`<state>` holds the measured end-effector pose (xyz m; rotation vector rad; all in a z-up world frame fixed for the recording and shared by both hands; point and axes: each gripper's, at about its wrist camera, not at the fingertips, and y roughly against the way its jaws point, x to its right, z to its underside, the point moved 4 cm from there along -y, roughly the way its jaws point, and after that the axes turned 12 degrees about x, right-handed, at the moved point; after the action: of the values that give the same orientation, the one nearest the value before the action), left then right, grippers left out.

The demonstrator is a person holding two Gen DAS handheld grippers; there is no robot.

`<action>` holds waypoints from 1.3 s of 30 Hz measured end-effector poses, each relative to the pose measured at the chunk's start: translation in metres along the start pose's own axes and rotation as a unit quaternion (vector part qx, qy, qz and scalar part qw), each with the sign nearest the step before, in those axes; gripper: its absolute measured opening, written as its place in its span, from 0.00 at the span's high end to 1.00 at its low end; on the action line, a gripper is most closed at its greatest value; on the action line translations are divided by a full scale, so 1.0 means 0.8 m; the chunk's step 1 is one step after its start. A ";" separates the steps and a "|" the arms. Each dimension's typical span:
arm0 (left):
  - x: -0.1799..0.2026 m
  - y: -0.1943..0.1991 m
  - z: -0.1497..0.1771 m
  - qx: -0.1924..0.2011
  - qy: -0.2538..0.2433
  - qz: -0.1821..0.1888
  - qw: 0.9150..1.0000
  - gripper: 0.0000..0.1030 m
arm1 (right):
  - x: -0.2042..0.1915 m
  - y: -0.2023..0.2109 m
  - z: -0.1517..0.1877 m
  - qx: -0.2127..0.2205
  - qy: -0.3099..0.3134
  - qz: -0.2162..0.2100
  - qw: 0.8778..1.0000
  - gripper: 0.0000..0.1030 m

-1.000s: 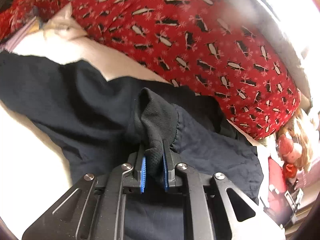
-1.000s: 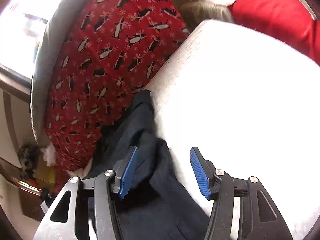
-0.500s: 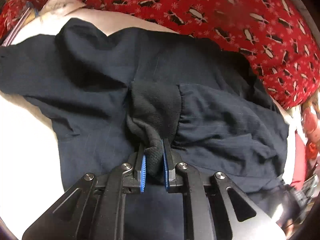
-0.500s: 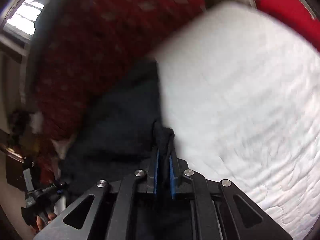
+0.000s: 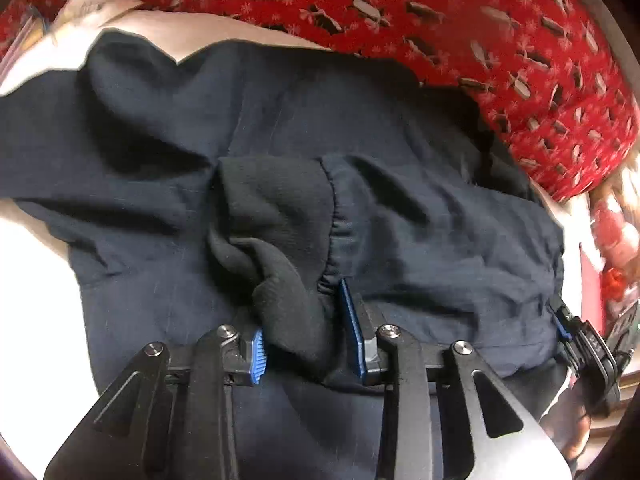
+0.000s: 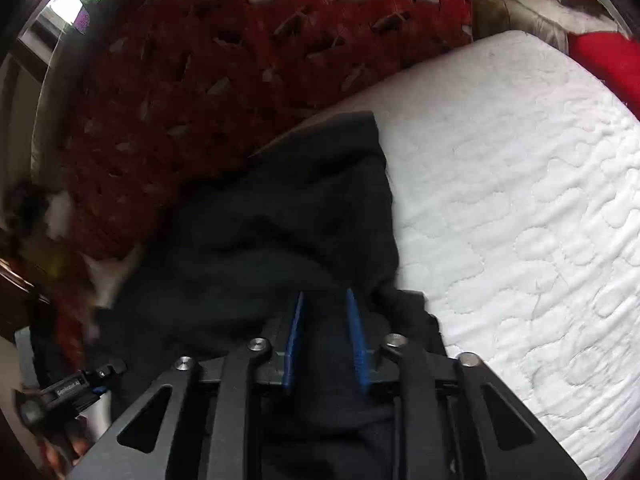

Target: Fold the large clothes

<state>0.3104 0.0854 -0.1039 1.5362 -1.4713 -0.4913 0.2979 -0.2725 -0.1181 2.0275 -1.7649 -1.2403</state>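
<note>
A large dark navy garment lies spread on a white quilted mattress; it also shows in the right wrist view. My left gripper has its jaws parted, with the garment's black ribbed cuff lying loose between the blue pads. My right gripper has its jaws slightly parted over a bunched edge of the garment; it also shows at the right edge of the left wrist view.
A red blanket with a penguin print is heaped behind the garment, also in the right wrist view. A red cushion lies at the mattress's far right corner. Toys and clutter sit at the right.
Both grippers were shut on the garment half a second ago; both have now opened and the cloth lies loose. The garment was pulled flat toward me over the mattress.
</note>
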 end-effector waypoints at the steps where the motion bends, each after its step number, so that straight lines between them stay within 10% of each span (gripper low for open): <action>1: -0.004 0.008 -0.003 0.000 0.006 0.011 1.000 0.69 | -0.006 0.007 -0.003 0.008 0.004 0.008 1.000 0.78; 6: -0.040 0.049 -0.024 0.016 0.041 0.037 0.998 0.69 | -0.094 0.035 -0.009 0.039 0.025 -0.064 0.997 0.73; 14: -0.210 0.102 -0.075 0.062 0.156 -0.037 0.985 0.67 | -0.263 -0.048 0.101 -0.092 0.052 -0.183 0.977 0.70; 17: -0.301 0.125 -0.086 0.084 0.211 -0.083 0.970 0.67 | -0.282 -0.083 0.144 -0.130 0.066 -0.186 0.972 0.69; 22: -0.444 0.147 -0.089 0.102 0.301 -0.164 0.934 0.67 | -0.294 -0.072 0.167 -0.040 0.151 -0.184 0.970 0.70; 26: -0.508 0.138 -0.089 0.091 0.360 -0.159 0.915 0.67 | -0.286 -0.070 0.168 -0.038 0.149 -0.186 0.971 0.70; 35: -0.508 0.082 -0.116 0.092 0.364 -0.146 0.915 0.53 | -0.283 -0.065 0.168 -0.033 0.142 -0.190 0.971 0.70; 37: -0.505 0.079 -0.126 0.095 0.372 -0.127 0.915 1.00 | -0.283 -0.065 0.168 -0.032 0.141 -0.191 0.971 0.70; 39: -0.497 0.083 -0.132 0.105 0.373 -0.115 0.915 0.99 | -0.283 -0.066 0.168 -0.032 0.139 -0.192 0.971 0.70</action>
<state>0.2759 0.5003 -0.1176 1.8002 -0.7645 0.1423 0.2577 -0.0074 -0.1311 2.4398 -1.2316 -1.0176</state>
